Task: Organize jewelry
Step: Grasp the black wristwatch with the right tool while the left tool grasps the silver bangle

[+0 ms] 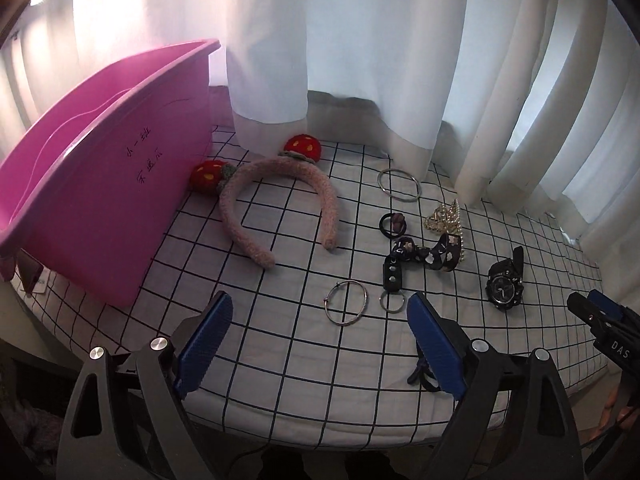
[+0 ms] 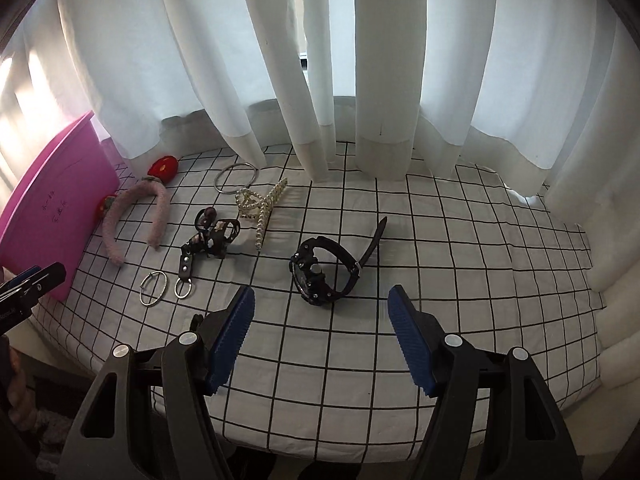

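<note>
Jewelry lies spread on a checked cloth (image 1: 280,344). A pink headband (image 1: 280,204) with red strawberries lies by the pink bin (image 1: 100,184). A thin silver bangle (image 1: 346,303) and a small ring on a black strap (image 1: 390,276) lie just ahead of my open, empty left gripper (image 1: 320,320). A black watch (image 2: 324,272) lies just ahead of my open, empty right gripper (image 2: 322,308). A pearl hair claw (image 2: 260,208), a larger silver bangle (image 2: 235,178) and a black patterned scrunchie (image 1: 434,254) lie further back.
White curtains (image 2: 320,80) hang along the far edge of the cloth. The pink bin stands at the left, also in the right wrist view (image 2: 48,208). A dark hair tie (image 1: 422,376) lies by my left gripper's right finger. The cloth's front edge drops off below both grippers.
</note>
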